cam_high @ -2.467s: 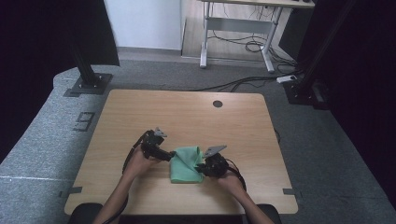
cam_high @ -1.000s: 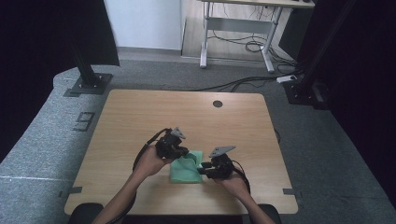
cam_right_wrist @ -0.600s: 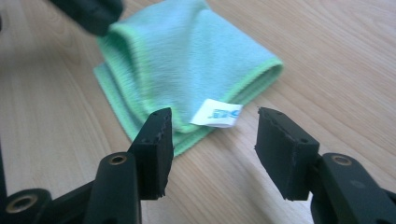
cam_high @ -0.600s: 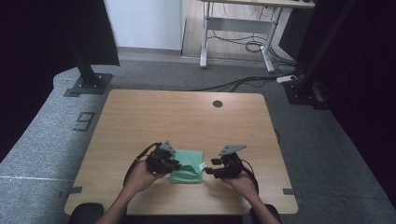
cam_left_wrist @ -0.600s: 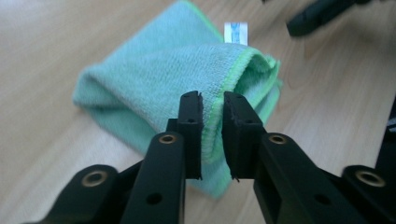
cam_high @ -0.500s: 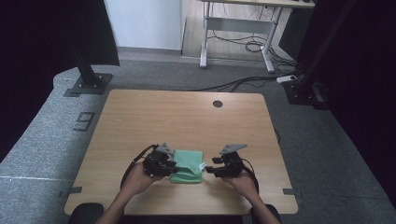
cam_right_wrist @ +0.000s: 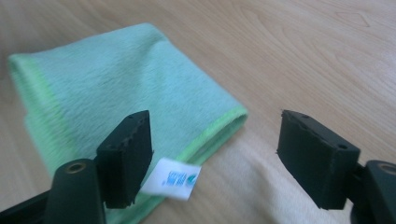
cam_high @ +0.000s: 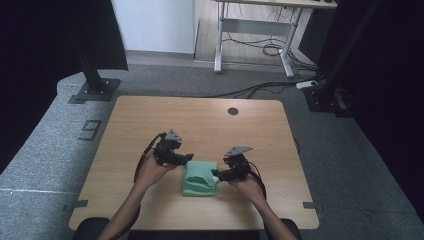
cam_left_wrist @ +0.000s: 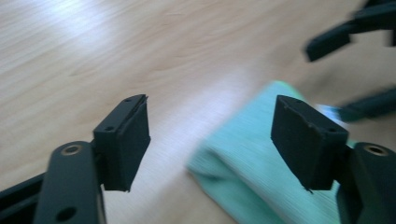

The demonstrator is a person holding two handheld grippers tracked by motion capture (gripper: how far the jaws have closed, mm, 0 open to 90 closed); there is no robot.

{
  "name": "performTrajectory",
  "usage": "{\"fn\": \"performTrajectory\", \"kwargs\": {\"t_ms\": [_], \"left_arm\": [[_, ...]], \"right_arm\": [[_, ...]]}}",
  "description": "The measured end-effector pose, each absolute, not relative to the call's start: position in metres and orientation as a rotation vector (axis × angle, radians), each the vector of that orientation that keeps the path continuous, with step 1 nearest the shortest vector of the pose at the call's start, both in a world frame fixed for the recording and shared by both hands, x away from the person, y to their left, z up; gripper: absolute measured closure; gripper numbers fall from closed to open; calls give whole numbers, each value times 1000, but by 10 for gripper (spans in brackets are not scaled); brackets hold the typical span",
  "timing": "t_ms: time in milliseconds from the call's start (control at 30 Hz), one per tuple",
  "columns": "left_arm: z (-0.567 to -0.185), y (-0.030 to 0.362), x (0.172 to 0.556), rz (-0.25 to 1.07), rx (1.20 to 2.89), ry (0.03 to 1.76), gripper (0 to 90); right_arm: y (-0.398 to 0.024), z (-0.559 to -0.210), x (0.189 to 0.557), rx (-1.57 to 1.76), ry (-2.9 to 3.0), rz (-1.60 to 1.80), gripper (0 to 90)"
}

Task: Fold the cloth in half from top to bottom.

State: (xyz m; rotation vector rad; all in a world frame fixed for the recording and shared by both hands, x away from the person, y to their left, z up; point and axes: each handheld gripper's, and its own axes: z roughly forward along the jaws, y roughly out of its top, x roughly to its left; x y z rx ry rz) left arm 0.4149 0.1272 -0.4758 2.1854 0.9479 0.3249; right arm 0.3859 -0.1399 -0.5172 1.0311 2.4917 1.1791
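A folded green cloth (cam_high: 199,180) lies flat on the wooden table (cam_high: 200,120), near the front. My left gripper (cam_high: 188,158) sits just off the cloth's upper left corner. Its jaws have just been opening and stand wide apart (cam_left_wrist: 217,135), with the cloth (cam_left_wrist: 252,158) lying loose beyond them. My right gripper (cam_high: 216,175) is at the cloth's right edge. Its jaws have also just been opening and are apart (cam_right_wrist: 215,154), and no pad touches the cloth (cam_right_wrist: 116,88). A white label (cam_right_wrist: 172,178) sticks out from the cloth's edge next to the right gripper's left pad.
The other gripper's black jaws (cam_left_wrist: 355,32) show blurred at the top right of the left gripper view. A round cable hole (cam_high: 233,111) sits near the table's far edge. Bare wood surrounds the cloth on all sides.
The left gripper drew back from above the cloth to its left corner and opened. The right gripper slid right off the cloth and opened. The cloth now lies folded and free.
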Motion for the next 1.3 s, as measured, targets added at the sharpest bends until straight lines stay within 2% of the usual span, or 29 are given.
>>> {"fn": "performTrajectory", "kwargs": {"t_ms": [167,533,833,933,1100,1300], "left_arm": [[-501,126,433,290,2239,997,259],[-516,140,411,270,2287,957,273],[-531,138,407,286,2294,978,273],[-532,137,404,302,2279,988,269],[-526,136,399,349,2255,993,229],[-512,127,366,311,2237,914,182]], "right_arm": [[-134,-525,392,1049,2484,1154,238],[-130,-540,394,1056,2498,1073,213],[-127,-532,383,1027,2506,1104,188],[-126,-531,371,979,2535,1092,146],[-130,-541,359,965,2556,1038,134],[-132,-545,360,1007,2547,1062,131]]}}
